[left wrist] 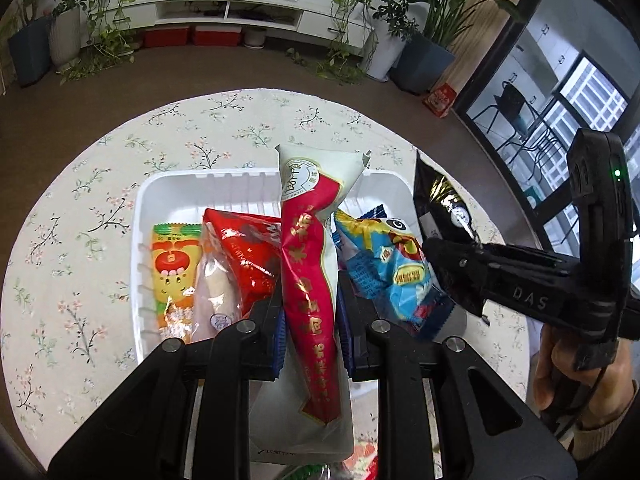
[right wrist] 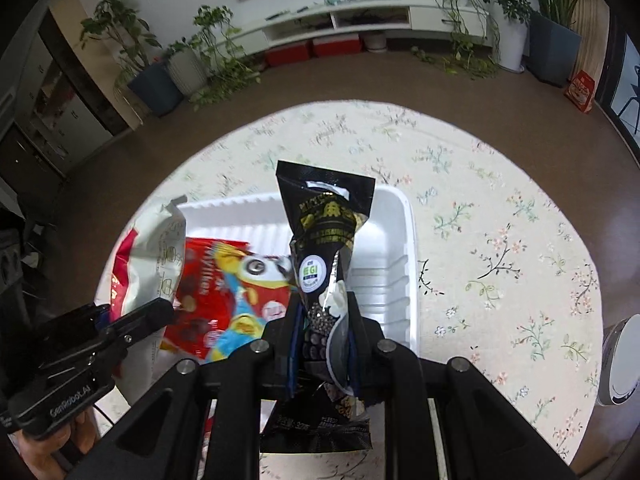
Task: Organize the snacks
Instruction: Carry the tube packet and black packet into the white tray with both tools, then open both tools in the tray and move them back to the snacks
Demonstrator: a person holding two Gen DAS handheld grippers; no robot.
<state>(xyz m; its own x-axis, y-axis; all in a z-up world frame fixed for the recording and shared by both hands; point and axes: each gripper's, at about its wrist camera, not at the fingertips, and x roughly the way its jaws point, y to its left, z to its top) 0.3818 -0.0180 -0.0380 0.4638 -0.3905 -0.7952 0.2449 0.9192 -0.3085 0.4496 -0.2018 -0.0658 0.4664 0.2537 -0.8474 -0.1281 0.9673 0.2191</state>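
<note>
- The white tray (left wrist: pixel 138 216) sits on the round table's floral cloth (left wrist: pixel 80 184). In the left wrist view its left side holds a yellow-green packet (left wrist: pixel 174 268) lying lengthwise toward the far rim, touching a red bag with a clear window (left wrist: pixel 236 264).
- The left gripper (left wrist: pixel 310 320) is pinching the white-and-red packet (left wrist: pixel 308 248) at its lower half, the pads pressed into its sides.
- That packet stands over the middle of the tray, its long axis running away from the gripper, crimped top end toward the far rim and tilted slightly right.
- It looks light and soft: the film creases at the pinch, so I judge it will sag or twist if swung fast. A hold near the middle, where it is fullest, seems safest; the glossy film may slip.
- Right of it, a blue-and-red bag (left wrist: pixel 384 264) lies slanted in the tray.
- The right gripper (right wrist: pixel 322 332) is clamped on the black packet (right wrist: pixel 324 236), low on its body where the clear window shows dark round pieces.
- This packet hangs above the tray's right part, long axis pointing forward from the fingers, sealed top edge farthest away, nearly upright in the right wrist view.
- It looks like stiffer foil that is light; the contents sound loose by appearance, so squeezing hard could crush them.
- Both packets are above the tray, not yet laid in it.
</note>
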